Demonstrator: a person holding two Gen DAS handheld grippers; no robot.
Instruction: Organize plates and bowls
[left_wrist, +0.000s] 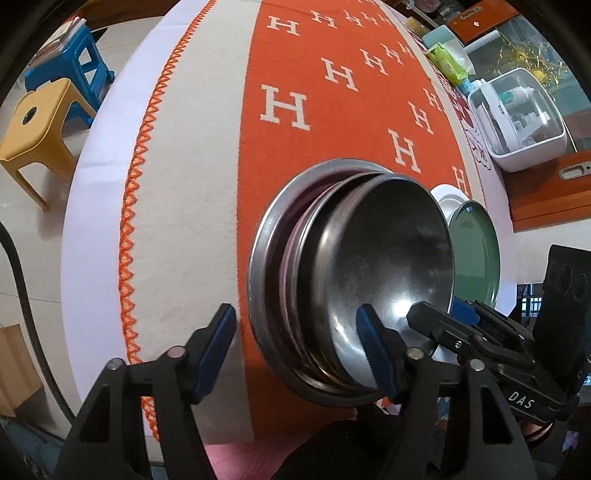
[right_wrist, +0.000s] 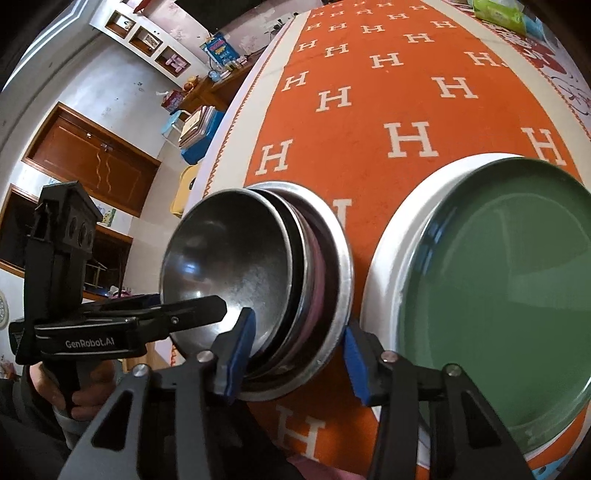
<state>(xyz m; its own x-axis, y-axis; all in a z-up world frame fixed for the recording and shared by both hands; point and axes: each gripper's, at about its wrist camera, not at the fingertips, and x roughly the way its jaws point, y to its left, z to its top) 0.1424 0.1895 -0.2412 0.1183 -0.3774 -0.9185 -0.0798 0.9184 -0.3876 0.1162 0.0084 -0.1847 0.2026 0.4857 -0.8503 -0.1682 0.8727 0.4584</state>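
Observation:
A stack of steel bowls (left_wrist: 388, 266) sits in a wide steel plate (left_wrist: 258, 258) on the orange cloth; it also shows in the right wrist view (right_wrist: 236, 266). A pink rim shows between the bowls. A green plate (right_wrist: 495, 295) rests on a white plate (right_wrist: 384, 273) to the right, also seen in the left wrist view (left_wrist: 476, 251). My left gripper (left_wrist: 295, 347) is open, its fingers straddling the stack's near left rim. My right gripper (right_wrist: 299, 358) is open, its fingers straddling the stack's near right rim, one finger inside the top bowl.
The table (left_wrist: 96, 206) has an orange H-patterned cloth (left_wrist: 314, 122). A white lidded box (left_wrist: 517, 122) and wipes pack (left_wrist: 447, 62) stand at the far right edge. Yellow stool (left_wrist: 33, 125) and blue stool (left_wrist: 81, 55) stand on the floor left of the table.

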